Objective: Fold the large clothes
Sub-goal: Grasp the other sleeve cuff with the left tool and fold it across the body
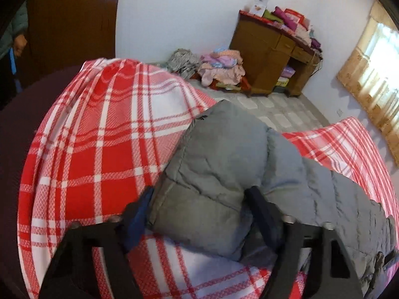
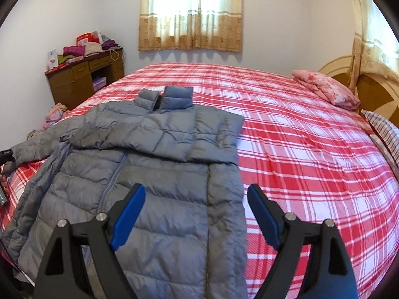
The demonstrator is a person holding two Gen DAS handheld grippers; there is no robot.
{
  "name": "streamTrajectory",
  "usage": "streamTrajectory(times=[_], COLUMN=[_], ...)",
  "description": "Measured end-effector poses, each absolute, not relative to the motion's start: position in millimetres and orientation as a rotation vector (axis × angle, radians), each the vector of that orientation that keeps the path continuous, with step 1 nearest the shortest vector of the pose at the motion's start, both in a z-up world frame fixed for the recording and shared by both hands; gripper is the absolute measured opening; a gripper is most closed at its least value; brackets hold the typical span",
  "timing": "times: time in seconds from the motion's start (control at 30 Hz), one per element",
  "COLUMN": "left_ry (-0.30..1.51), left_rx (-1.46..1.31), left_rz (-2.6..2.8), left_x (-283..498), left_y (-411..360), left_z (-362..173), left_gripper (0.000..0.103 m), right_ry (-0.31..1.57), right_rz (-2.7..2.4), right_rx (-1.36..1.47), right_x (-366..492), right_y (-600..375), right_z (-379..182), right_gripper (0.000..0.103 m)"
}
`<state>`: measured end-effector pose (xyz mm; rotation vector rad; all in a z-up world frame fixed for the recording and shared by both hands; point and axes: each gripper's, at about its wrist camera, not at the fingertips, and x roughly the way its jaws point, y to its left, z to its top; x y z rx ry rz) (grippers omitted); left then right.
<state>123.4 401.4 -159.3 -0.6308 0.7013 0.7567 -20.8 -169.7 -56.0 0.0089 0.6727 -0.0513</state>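
Observation:
A grey puffer jacket (image 2: 154, 179) lies front up on the red and white plaid bed (image 2: 299, 149), collar toward the far side. Its right sleeve (image 2: 174, 139) is folded across the chest. Its left sleeve (image 1: 214, 172) stretches to the bed's left edge. My left gripper (image 1: 199, 199) has its fingers spread on both sides of that sleeve's cuff; the cuff fills the gap between them. My right gripper (image 2: 197, 211) is open and empty, hovering over the jacket's lower right part.
A wooden desk (image 2: 82, 79) piled with clothes stands by the left wall, with a heap of clothes (image 1: 219, 69) on the floor beside it. A pink folded quilt (image 2: 326, 89) and a striped pillow (image 2: 384, 129) lie by the headboard. A brown door (image 1: 69, 25) is behind.

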Motion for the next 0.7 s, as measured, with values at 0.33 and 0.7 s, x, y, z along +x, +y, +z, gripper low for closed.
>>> streamTrajectory(times=[0.33, 0.7], left_ry=[0.564, 0.393], left_rx=[-0.425, -0.15], left_rz=[0.585, 0.121], left_x=[145, 181], left_y=[351, 150], left_z=[-98, -11], left_gripper=[0.019, 0.018], right_ry=[0.661, 0.656], right_rz=[-0.087, -0.095], right_rx=[0.091, 0.117], right_x=[-28, -33], right_y=[-188, -200], right_z=[-56, -58], right_gripper=[0.086, 0.086])
